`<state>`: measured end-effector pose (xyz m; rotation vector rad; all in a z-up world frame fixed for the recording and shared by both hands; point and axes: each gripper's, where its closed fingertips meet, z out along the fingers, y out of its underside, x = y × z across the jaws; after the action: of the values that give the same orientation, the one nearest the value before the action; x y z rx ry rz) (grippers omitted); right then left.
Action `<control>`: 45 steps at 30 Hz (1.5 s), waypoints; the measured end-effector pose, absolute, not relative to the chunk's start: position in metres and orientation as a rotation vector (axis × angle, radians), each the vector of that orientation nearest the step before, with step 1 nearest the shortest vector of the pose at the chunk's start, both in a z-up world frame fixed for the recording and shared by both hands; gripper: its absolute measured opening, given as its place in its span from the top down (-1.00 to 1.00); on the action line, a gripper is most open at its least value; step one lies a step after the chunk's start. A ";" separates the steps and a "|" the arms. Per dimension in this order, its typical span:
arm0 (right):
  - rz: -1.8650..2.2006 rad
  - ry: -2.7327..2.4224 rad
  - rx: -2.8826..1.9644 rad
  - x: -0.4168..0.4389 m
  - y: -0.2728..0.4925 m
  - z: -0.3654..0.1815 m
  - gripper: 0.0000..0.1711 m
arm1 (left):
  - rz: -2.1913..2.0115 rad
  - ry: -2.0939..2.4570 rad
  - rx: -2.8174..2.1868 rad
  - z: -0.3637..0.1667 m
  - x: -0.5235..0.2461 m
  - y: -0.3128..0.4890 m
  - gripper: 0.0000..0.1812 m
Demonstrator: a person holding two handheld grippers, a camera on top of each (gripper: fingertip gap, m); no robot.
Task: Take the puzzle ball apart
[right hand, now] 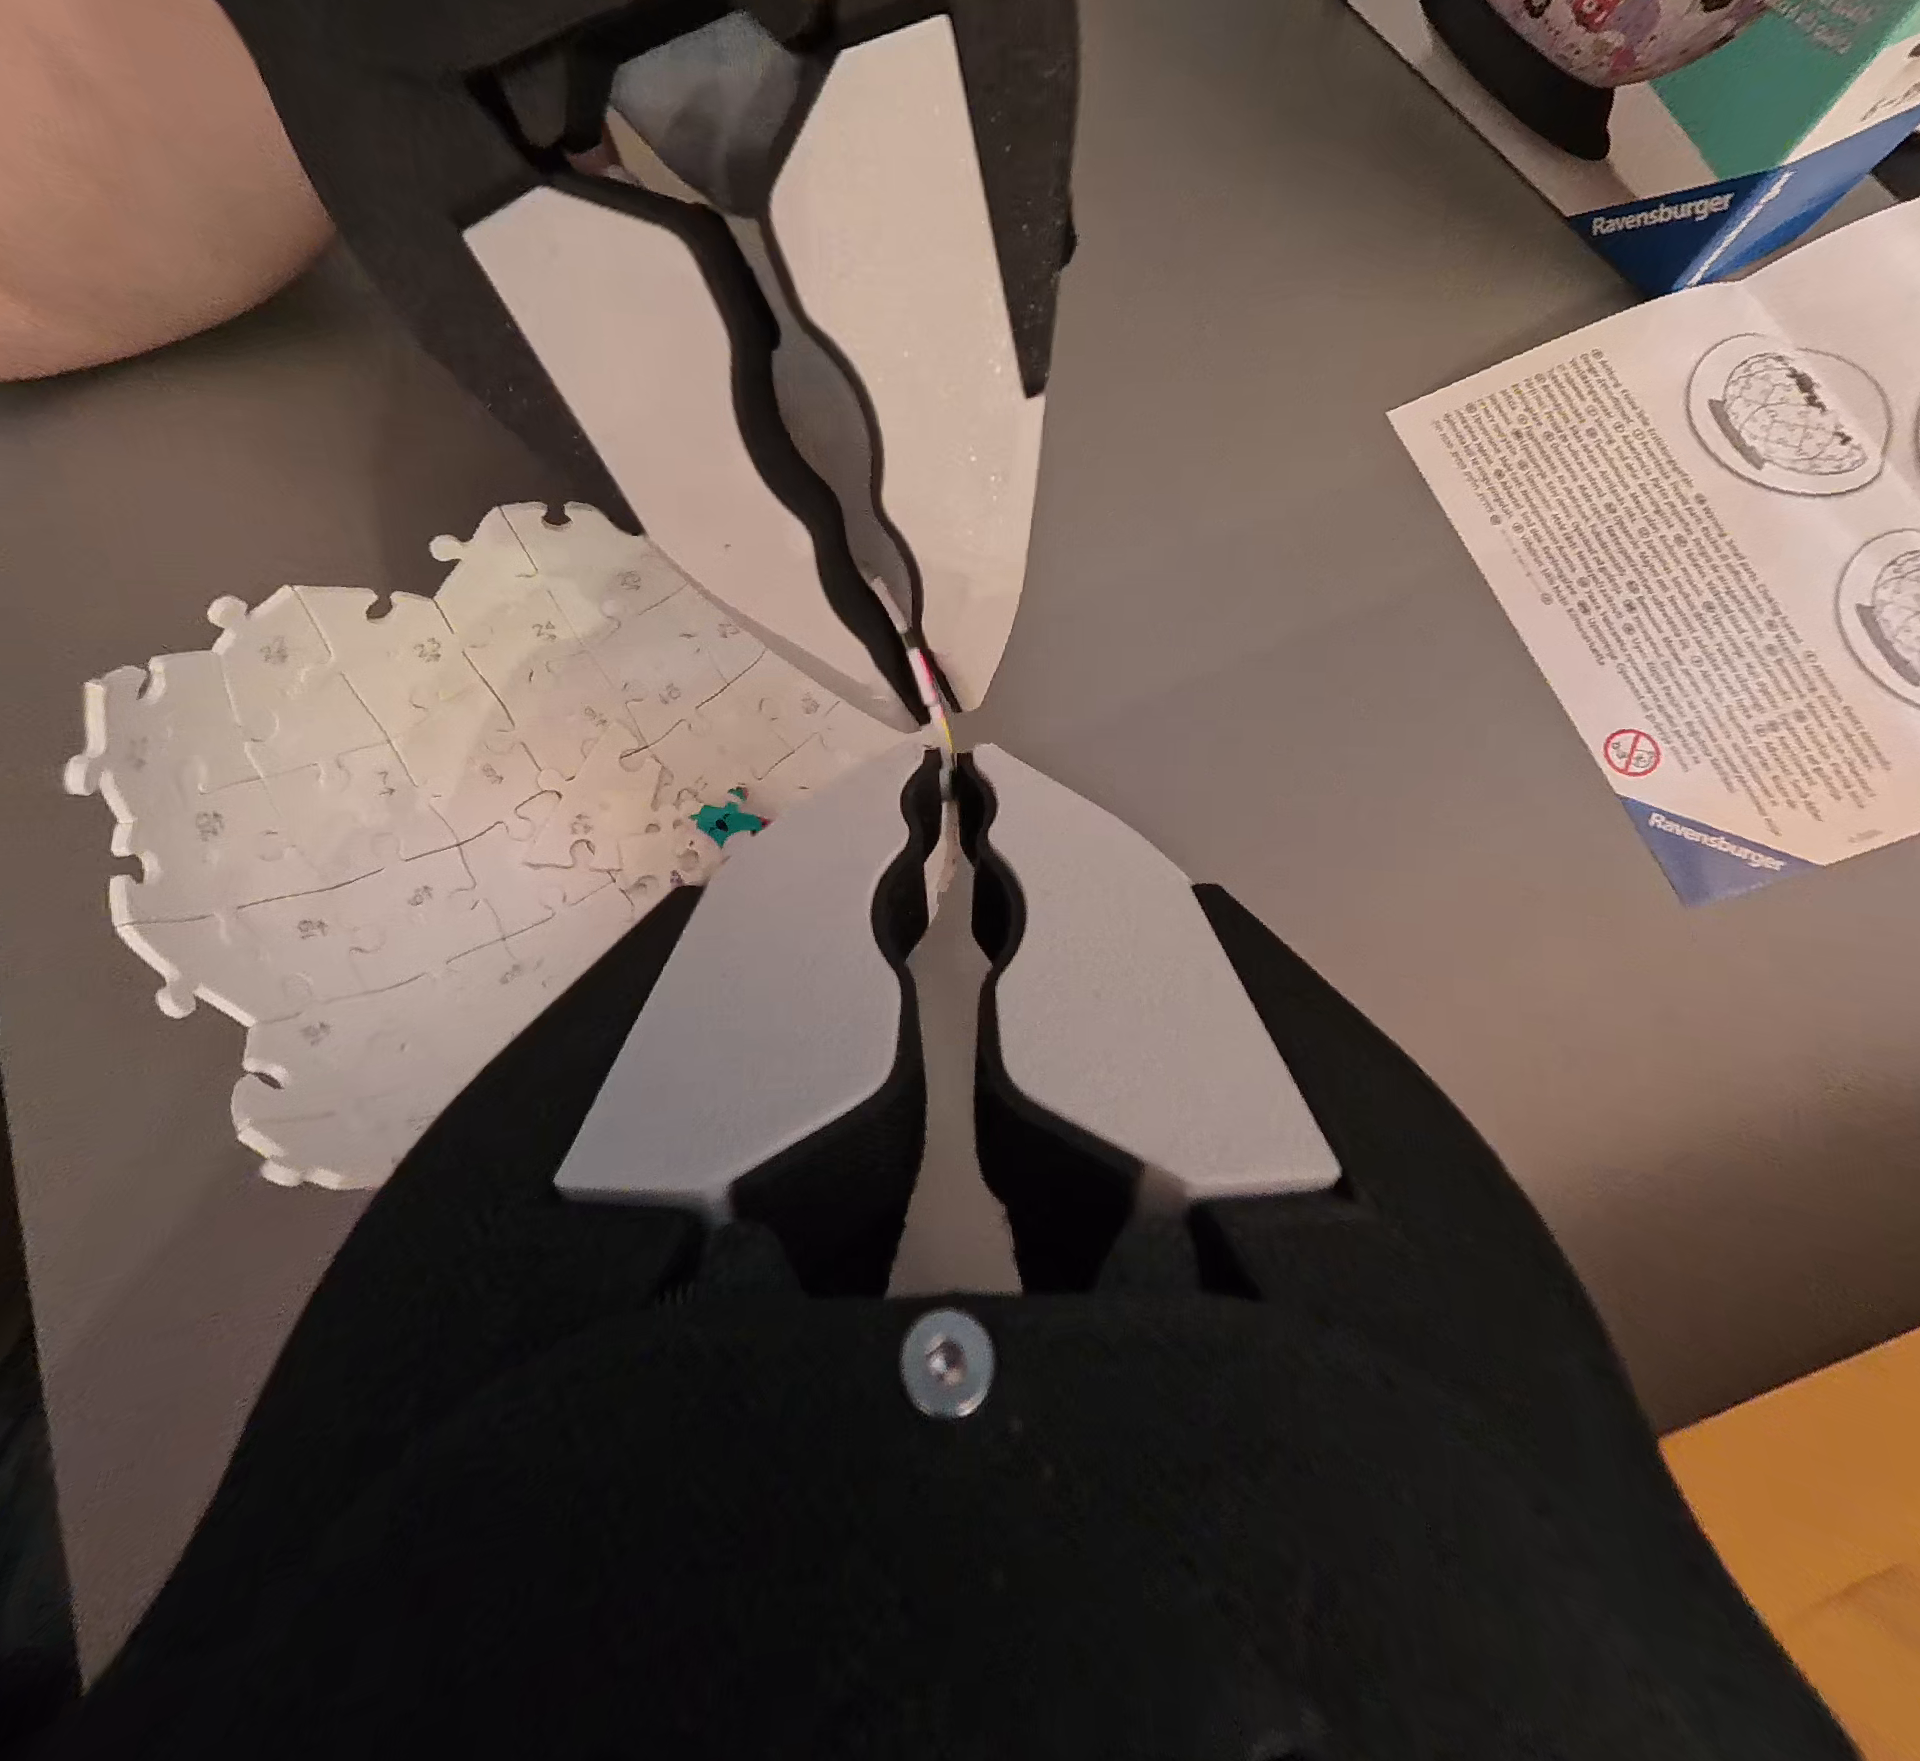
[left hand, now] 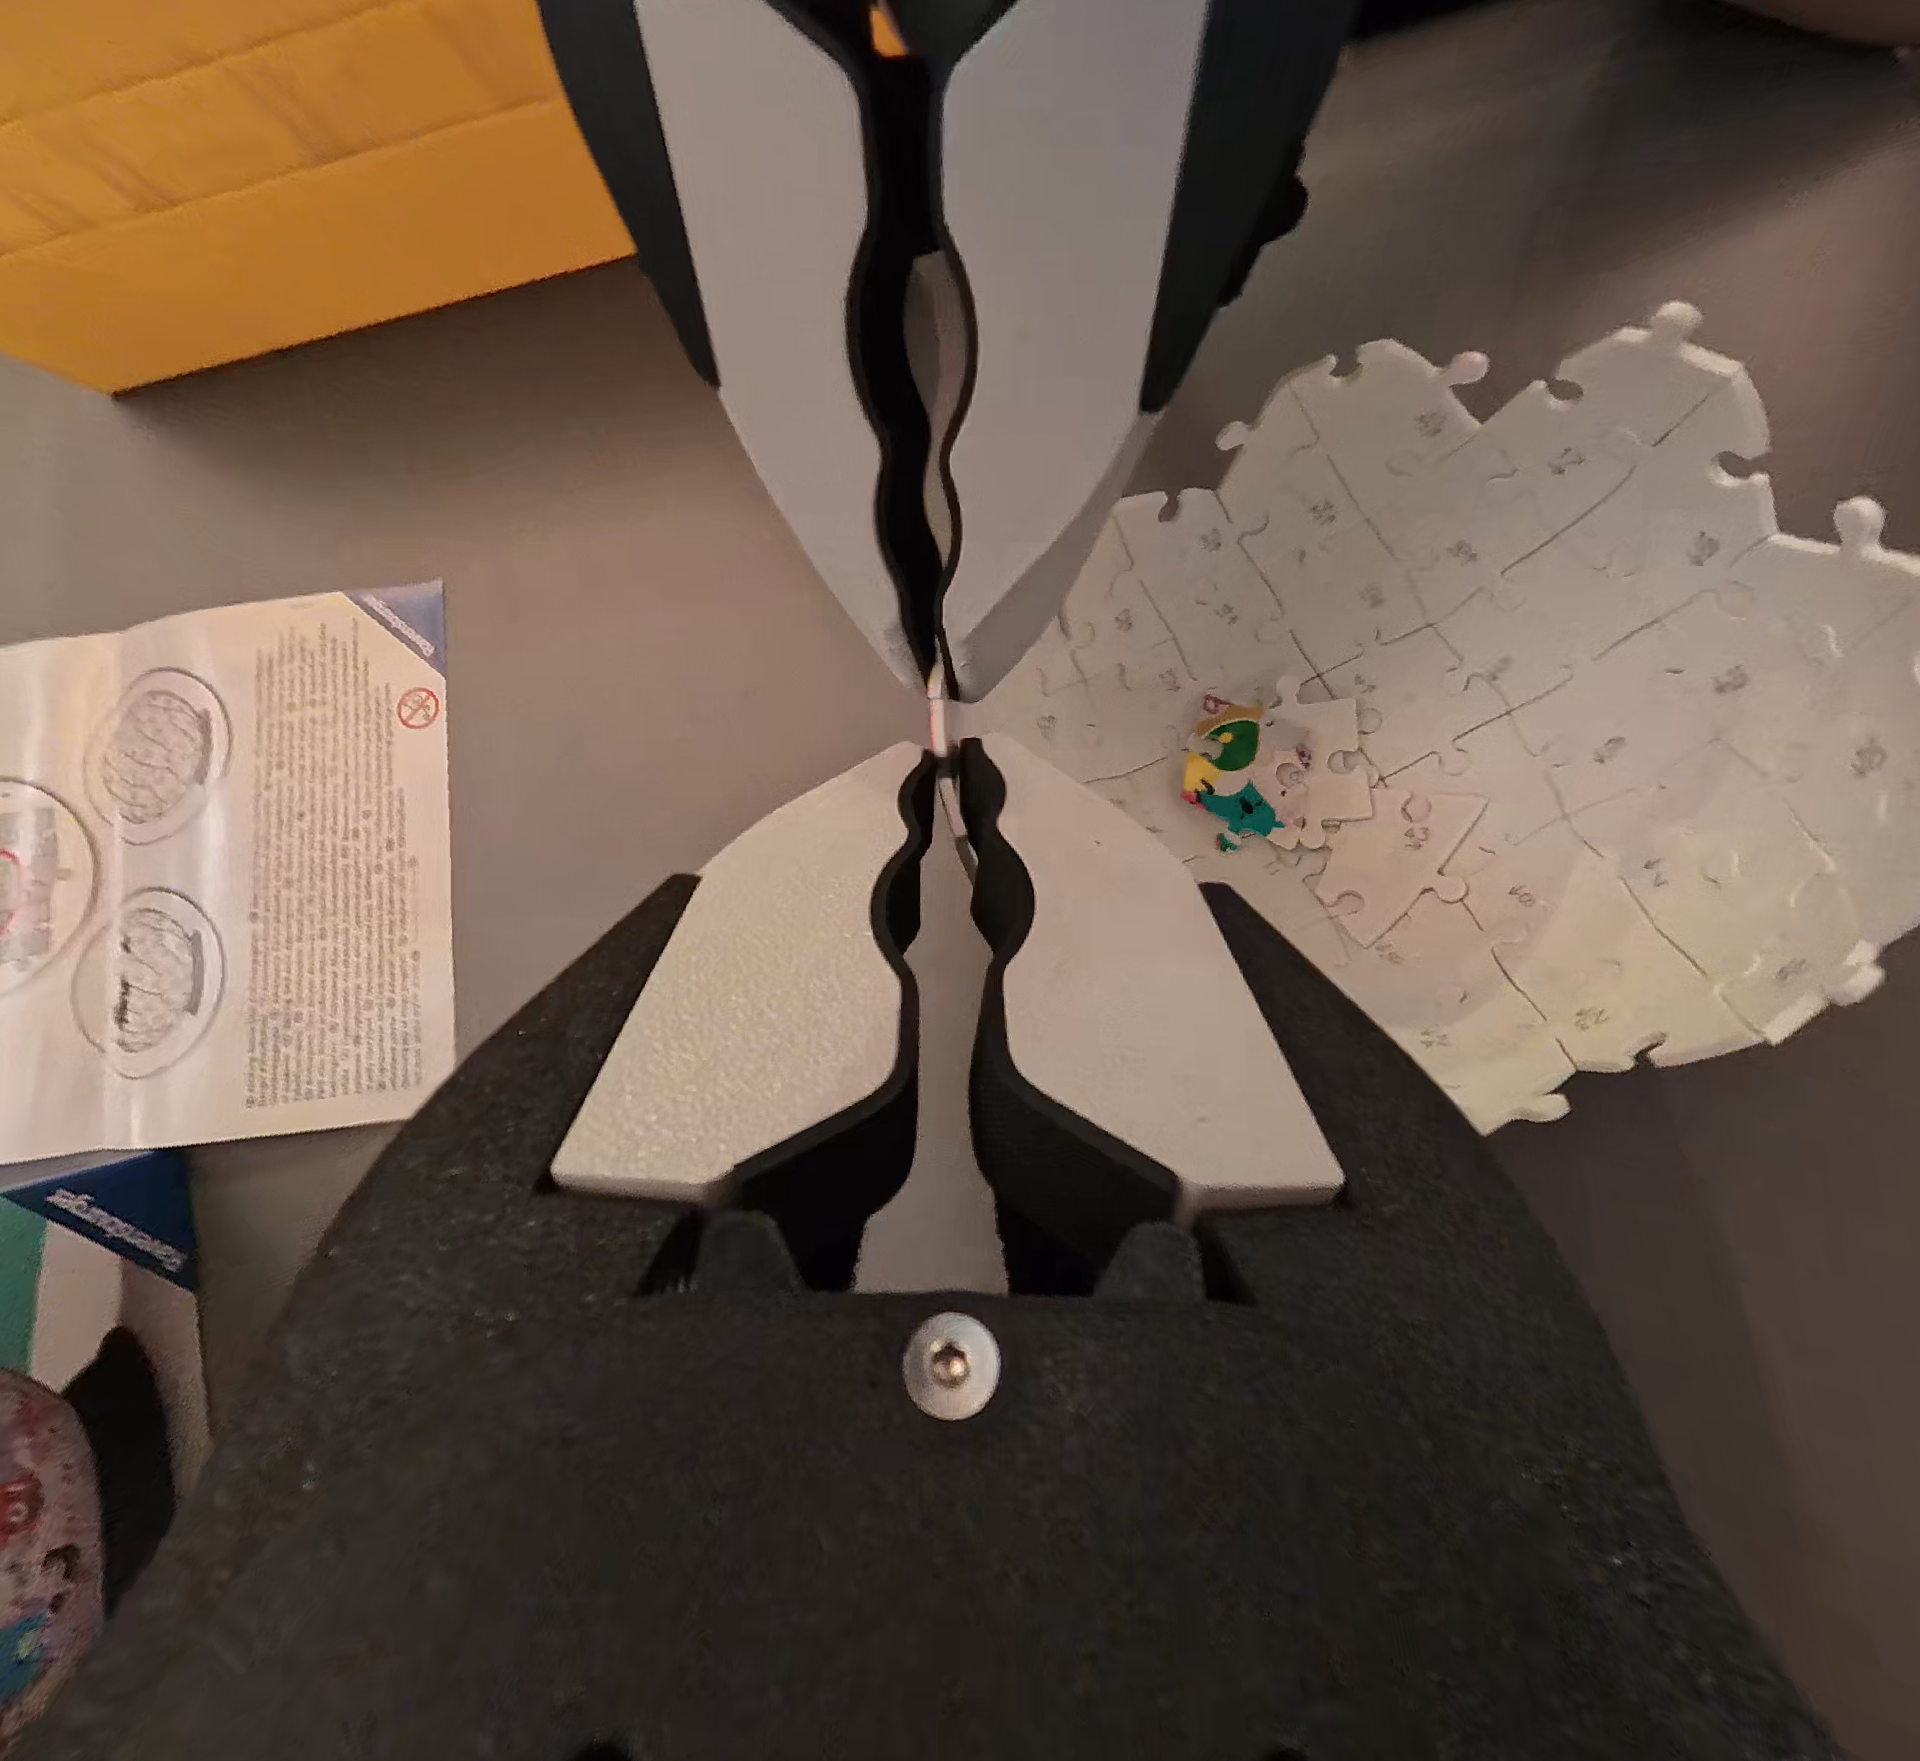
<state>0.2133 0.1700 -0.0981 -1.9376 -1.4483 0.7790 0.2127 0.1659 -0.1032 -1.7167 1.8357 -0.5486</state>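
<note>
Pinching one thin piece (left hand: 940,719) edge-on, left gripper (left hand: 943,755) and right gripper (right hand: 948,755) closed tip-to-tip; opened shell (left hand: 1507,724) lies on table (left hand: 623,464) beneath.

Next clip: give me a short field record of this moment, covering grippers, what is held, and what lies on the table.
left gripper: shut on small puzzle piece
right gripper: shut on same piece, tip to tip with the left
held piece: thin, seen edge-on, between both tips
puzzle shell: joined white section, inner side up, on grey table
loose piece: colourful, lying in the shell
leaflet: unfolded, flat on table
puzzle box: beside the leaflet
yellow box: at table edge
</note>
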 end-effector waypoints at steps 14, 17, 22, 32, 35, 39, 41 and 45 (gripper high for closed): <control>0.675 -1.495 -1.828 0.213 0.173 -0.094 0.96 | -0.716 1.723 -1.878 -0.100 0.210 0.170 0.98; 0.755 -1.558 -1.771 0.206 0.160 -0.091 0.97 | -0.669 1.673 -1.922 -0.104 0.206 0.182 0.96; 0.590 -1.498 -1.783 0.219 0.177 -0.087 0.97 | -0.648 1.663 -1.872 -0.102 0.201 0.187 0.98; 0.647 -1.410 -1.762 0.247 0.173 -0.046 0.96 | -0.653 1.673 -1.851 -0.102 0.205 0.185 0.97; 0.514 -1.083 -1.744 0.308 0.199 0.004 0.97 | -0.623 1.690 -1.855 -0.103 0.203 0.186 0.97; 0.379 -0.729 -2.074 0.410 0.257 -0.018 0.97 | -0.585 1.713 -1.855 -0.106 0.202 0.186 0.85; 0.496 -0.647 -2.282 0.426 0.271 -0.051 0.97 | -0.588 1.705 -1.852 -0.104 0.203 0.186 0.82; 0.422 -0.626 -2.503 0.436 0.289 -0.108 0.96 | -0.623 1.661 -1.850 -0.096 0.202 0.189 0.73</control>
<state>0.4361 0.2891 -0.1078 -2.5034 -0.6258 0.4222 0.2016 0.1885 -0.0965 -1.8501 1.6607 -0.6227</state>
